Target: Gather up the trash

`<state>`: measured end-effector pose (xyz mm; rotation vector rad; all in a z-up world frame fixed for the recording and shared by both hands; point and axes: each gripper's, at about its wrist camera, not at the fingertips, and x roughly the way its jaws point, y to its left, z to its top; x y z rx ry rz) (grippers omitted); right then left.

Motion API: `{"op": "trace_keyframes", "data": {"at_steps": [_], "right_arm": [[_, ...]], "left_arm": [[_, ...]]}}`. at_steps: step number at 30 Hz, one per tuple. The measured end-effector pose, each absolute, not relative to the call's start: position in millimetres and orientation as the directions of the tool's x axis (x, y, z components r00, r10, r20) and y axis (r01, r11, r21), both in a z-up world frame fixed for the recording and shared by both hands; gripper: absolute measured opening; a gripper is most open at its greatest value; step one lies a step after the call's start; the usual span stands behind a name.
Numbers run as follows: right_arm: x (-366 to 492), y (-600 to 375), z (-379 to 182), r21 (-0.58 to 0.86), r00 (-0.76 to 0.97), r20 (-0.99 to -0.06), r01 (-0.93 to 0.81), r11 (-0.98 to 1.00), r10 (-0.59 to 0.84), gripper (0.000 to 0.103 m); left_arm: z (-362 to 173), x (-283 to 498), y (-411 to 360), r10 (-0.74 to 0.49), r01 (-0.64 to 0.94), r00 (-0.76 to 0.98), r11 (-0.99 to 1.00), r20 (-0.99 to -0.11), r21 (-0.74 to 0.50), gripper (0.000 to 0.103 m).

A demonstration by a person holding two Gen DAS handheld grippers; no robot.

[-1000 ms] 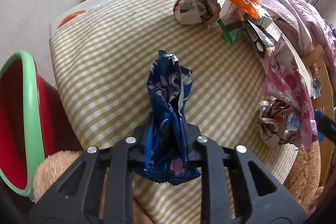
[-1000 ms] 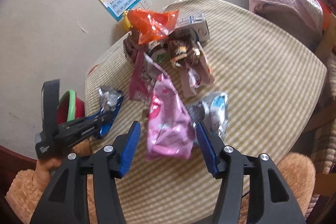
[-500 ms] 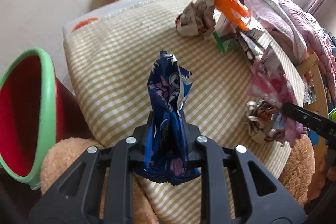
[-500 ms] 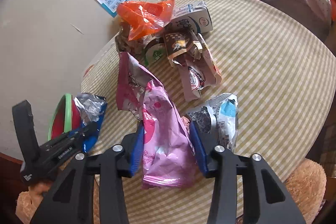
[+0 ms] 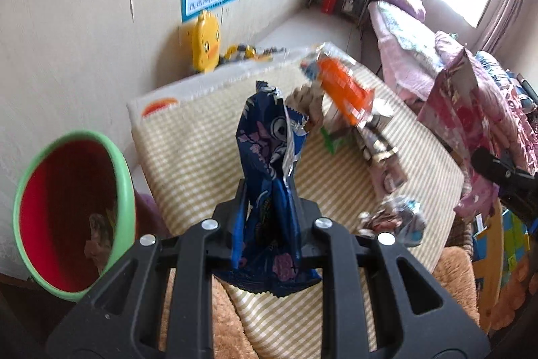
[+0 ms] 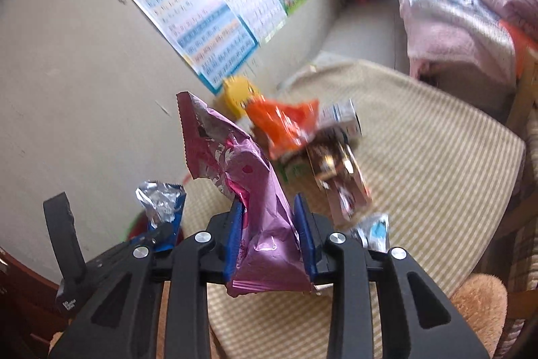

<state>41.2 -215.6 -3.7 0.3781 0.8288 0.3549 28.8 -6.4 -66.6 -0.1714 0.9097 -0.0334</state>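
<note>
Holding blue wrapper [image 5: 269, 164] clenched in our left gripper [image 5: 267, 224]; right gripper [image 6: 269, 234] closing on pink wrapper [image 6: 255, 190], both above the counter [image 5: 201, 143].

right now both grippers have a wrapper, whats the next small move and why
Probably swing the left gripper left to the bin: it is shut on the blue wrapper, clear of the table, and the bin's open mouth sits just beside it.

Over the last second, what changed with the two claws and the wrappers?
The right claw closed on the pink wrapper, which lay loose between its open fingers, and lifted it off the table; its jaws are closing. The left claw rose too. It kept its grip on the blue wrapper; the pile stayed put.
</note>
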Motion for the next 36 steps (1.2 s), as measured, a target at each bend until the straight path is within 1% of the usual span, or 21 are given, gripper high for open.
{"op": "trace_keyframes", "data": {"at_steps": [4, 8, 23, 36], "right_arm": [[35, -207, 20, 0.434, 0.667, -0.602, -0.189, 0.881, 0.439, 0.029], [30, -198, 31, 0.408, 0.685, -0.585, -0.213, 0.888, 0.434, 0.029], [33, -172, 29, 0.382, 0.66, -0.606, -0.248, 0.89, 0.444, 0.029], [36, -134, 19, 0.368, 0.603, -0.642, -0.301, 0.88, 0.474, 0.029]], "left_arm": [[-47, 25, -9, -0.098, -0.025, 0.657, 0.988, -0.747, -0.152, 0.021], [-36, 21, -11, -0.087, -0.011, 0.685, 0.991, -0.724, -0.13, 0.021], [-38, 15, 14, -0.093, -0.041, 0.696, 0.985, -0.712, -0.17, 0.021], [-49, 6, 55, -0.055, -0.127, 0.694, 0.972, -0.717, -0.198, 0.021]]}}
